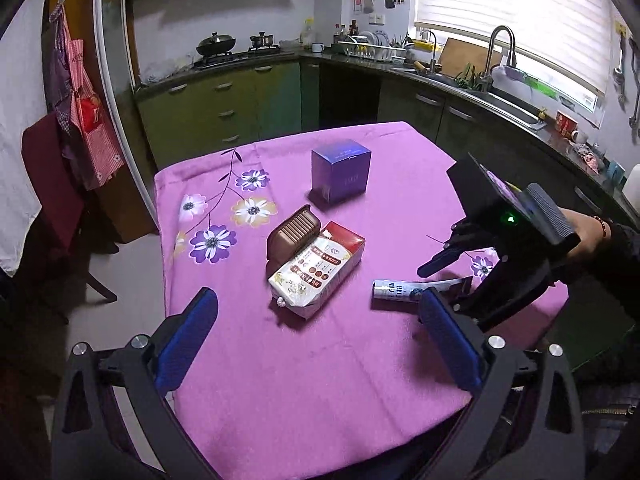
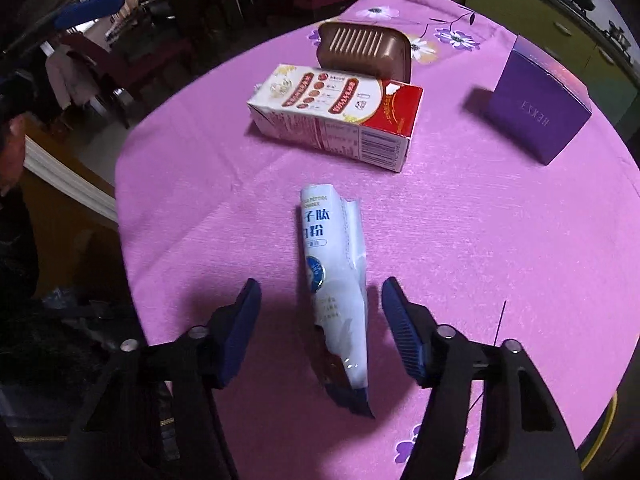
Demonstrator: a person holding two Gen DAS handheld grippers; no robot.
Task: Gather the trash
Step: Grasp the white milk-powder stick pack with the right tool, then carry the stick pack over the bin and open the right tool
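A white powder sachet (image 2: pixel 336 280) lies on the pink flowered tablecloth (image 2: pixel 480 240). My right gripper (image 2: pixel 320 292) straddles its lower half, open, with a gap between each blue pad and the sachet. The left wrist view shows the same sachet (image 1: pixel 416 290) under the right gripper (image 1: pixel 452 280), held by a hand at the right. My left gripper (image 1: pixel 318 296) stands wide open over the near side of the table, holding nothing. Beyond it lie a red-and-white carton (image 1: pixel 316 272), a brown ribbed plastic box (image 1: pixel 294 236) leaning against it, and a purple box (image 1: pixel 342 174).
The table's edges drop off at the left (image 1: pixel 164 280) and the far side. A dark red chair (image 1: pixel 52 184) stands to the left. Green kitchen cabinets (image 1: pixel 224 108), a stove and a sink (image 1: pixel 500 92) line the walls behind.
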